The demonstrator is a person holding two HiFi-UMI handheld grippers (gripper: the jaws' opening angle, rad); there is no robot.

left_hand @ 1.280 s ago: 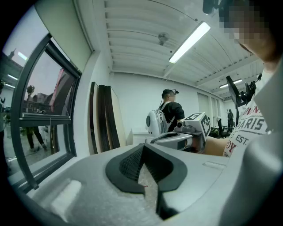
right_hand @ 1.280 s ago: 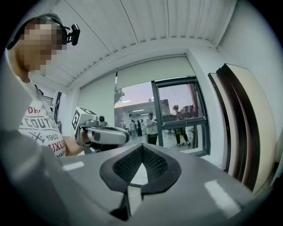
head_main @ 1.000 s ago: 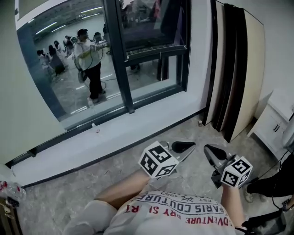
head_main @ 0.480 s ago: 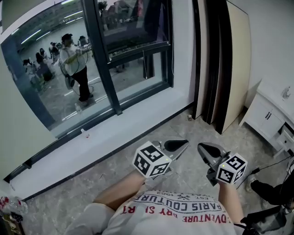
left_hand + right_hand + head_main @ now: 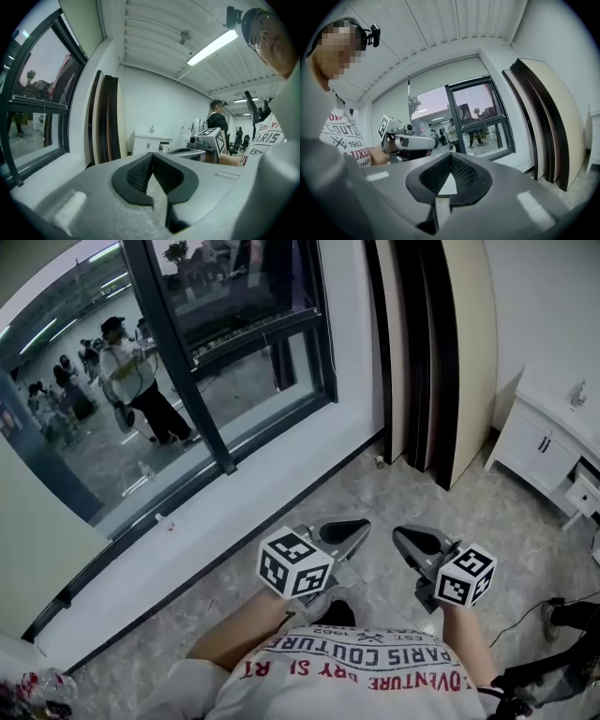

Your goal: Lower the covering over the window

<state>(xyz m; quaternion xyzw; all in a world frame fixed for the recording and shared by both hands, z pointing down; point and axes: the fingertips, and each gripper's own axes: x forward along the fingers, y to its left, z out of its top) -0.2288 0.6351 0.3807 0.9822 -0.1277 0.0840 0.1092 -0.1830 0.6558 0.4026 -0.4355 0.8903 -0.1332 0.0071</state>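
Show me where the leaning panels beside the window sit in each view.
Head view: leaning panels at the top, right of centre.
Left gripper view: the panels stand left of centre, before the white cabinet.
Right gripper view: the panels fill the right side.
Shared landmark: the dark-framed window, next to the panels in all three.

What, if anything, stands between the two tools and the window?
Nothing visible. The left tool and right tool, both shut and empty, face only the white sill below the window. The leaning panels stand aside, to its right.
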